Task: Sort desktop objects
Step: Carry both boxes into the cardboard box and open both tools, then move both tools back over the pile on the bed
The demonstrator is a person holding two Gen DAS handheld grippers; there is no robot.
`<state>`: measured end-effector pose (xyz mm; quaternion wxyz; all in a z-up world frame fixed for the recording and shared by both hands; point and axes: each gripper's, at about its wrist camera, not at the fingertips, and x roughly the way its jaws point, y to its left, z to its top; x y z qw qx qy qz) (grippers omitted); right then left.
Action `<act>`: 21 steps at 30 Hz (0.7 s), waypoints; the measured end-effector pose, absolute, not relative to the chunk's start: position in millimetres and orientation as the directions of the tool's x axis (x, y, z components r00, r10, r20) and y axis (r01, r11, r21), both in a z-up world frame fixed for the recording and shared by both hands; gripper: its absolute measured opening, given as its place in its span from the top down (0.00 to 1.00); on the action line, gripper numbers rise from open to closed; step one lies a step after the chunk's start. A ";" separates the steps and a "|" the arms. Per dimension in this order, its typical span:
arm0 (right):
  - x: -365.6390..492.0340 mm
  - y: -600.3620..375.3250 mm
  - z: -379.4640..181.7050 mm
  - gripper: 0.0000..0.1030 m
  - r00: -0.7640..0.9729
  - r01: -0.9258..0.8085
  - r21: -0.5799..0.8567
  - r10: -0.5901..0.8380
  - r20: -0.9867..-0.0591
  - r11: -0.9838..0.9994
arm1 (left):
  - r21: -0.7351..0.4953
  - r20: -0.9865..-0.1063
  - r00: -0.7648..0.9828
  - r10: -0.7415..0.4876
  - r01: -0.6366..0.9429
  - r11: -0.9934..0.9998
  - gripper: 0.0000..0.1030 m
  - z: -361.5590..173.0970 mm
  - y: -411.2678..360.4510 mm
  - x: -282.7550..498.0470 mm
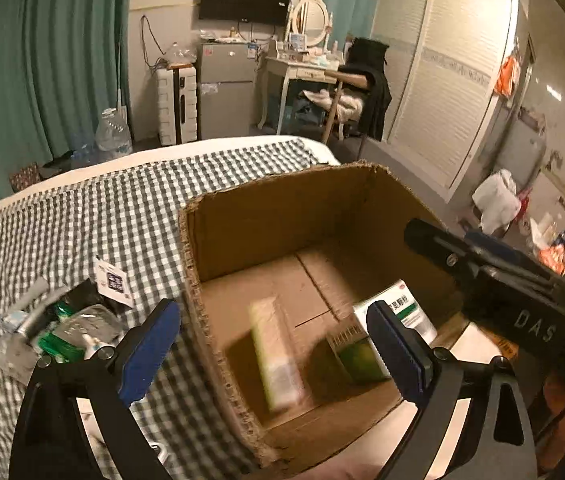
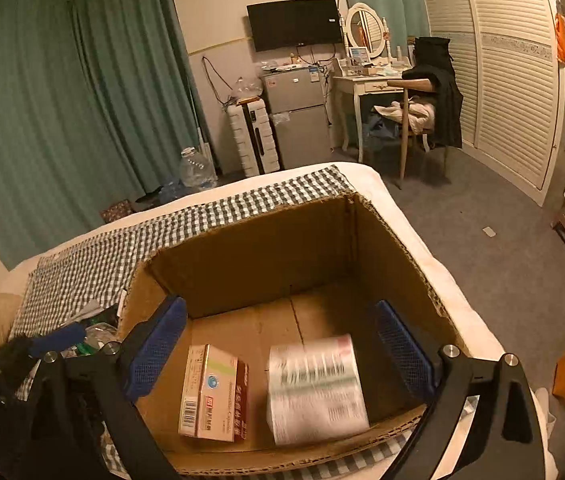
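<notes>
Here the bed [image 1: 94,208] carries the box [image 1: 282,216] at its right edge, with packets inside it. A blurred packet [image 2: 316,388] seems to be dropping in: the release step. Both the left gripper [image 1: 274,354] and right gripper [image 2: 282,356] stand wide and empty. Next, I judge, comes the pile [image 1: 54,328] left of the box.

Each wrist camera sits behind its own claw, looking forward and downward along the fingers from close range. Both views share the open cardboard box [image 1: 282,216] [image 2: 266,240] ahead of the claws, the checked cloth [image 1: 82,216] [image 2: 202,220] and the far wall.
</notes>
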<state>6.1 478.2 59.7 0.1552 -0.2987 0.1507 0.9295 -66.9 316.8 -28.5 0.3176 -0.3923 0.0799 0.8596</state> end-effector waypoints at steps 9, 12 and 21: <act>28.8 428.8 98.7 0.07 -0.828 -0.303 0.187 0.161 -0.537 -0.935 | -0.018 -0.659 -0.651 0.376 -0.486 -0.874 0.04 12.9 229.7 -52.6; 31.1 399.5 115.9 0.07 -0.851 -0.246 0.180 0.123 -0.511 -0.952 | 0.029 -0.640 -0.706 0.303 -0.416 -0.909 0.03 31.8 185.4 -47.4; 21.2 283.7 136.5 0.07 -0.889 -0.064 0.155 -0.014 -0.458 -0.986 | 0.033 -0.592 -0.795 0.130 -0.185 -0.982 0.00 66.5 52.0 -43.4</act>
